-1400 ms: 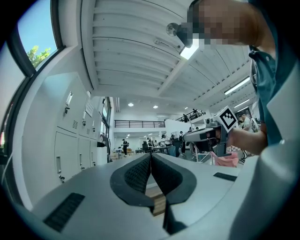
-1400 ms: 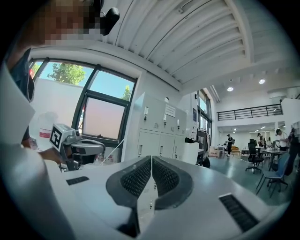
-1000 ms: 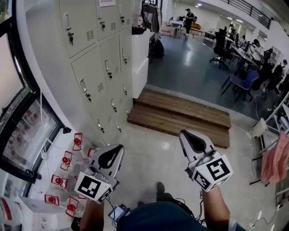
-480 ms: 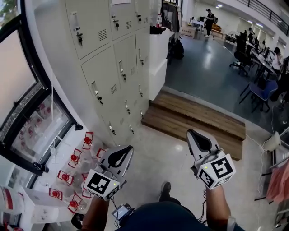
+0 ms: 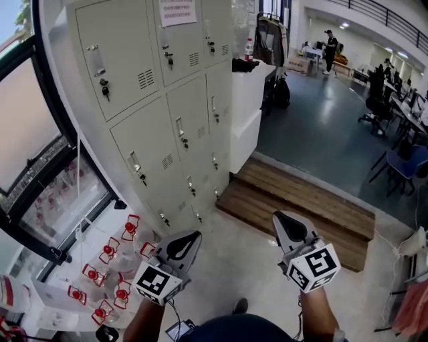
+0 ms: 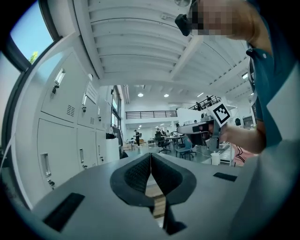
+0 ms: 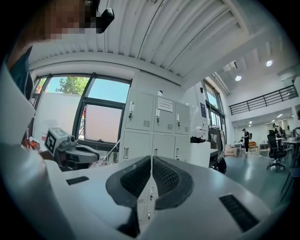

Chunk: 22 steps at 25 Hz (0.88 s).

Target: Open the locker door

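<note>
Locker door [image 5: 150,143] judged stiff, light sheet metal, best taken at its handle [image 5: 135,162]; left tool [image 5: 190,237] and right tool [image 5: 281,219] are pressed together, empty, well apart from it.

You hold two grippers, left gripper [image 5: 189,239] and right gripper [image 5: 283,222], three locker columns [image 5: 144,143], one paper notice [image 5: 177,11], two wooden steps [image 5: 301,195]

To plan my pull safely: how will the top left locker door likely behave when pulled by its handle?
The locker door looks like thin painted sheet metal with vent slots, so it is probably stiff but light. Its handle sits near one edge, so the door likely swings on hinges at the opposite edge.
</note>
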Available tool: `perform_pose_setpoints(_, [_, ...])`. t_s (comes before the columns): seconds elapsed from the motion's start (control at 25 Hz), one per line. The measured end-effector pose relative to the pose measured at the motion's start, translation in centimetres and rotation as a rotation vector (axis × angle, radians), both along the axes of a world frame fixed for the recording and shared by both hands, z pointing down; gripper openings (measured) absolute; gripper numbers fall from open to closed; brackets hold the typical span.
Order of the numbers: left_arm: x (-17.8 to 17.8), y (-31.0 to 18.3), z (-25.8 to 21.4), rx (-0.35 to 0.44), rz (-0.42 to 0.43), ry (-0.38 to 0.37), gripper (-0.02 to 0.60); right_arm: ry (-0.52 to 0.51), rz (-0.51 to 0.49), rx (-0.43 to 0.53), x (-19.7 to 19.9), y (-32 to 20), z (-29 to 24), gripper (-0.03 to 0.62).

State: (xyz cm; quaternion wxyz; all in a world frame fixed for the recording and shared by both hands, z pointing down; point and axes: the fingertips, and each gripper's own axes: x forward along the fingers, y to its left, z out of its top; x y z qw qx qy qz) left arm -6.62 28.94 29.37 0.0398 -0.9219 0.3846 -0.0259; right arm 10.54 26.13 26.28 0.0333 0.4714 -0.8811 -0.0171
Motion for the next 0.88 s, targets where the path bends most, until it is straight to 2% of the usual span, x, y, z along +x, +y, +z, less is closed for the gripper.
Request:
perform_pose_setpoints(0.2, [4.2, -3.7, -0.2, 0.006, -0.031, -0.03, 0.017, -0.027, -0.044, 0.001, 3.7, -4.4, 0.0, 0.037])
perform_pose_setpoints(0.4, [7.0, -7.0, -1.6, 0.013, -0.072, -0.053, 0.017, -0.043, -0.1, -0.004, 5.7, -7.3, 0.0, 0.037])
perform_pose_setpoints(0.64, [8.8, -11.3, -2.3, 0.025, -0.087, -0.063, 0.017, -0.044, -0.113, -0.011, 7.3, -11.0, 0.5, 0.037])
perform_pose_setpoints(0.88, [9.8, -17.5, -0.5, -0.003, -0.063, -0.053, 0.017, -0.024, -0.075, -0.031, 8.6, -15.5, 1.9, 0.037])
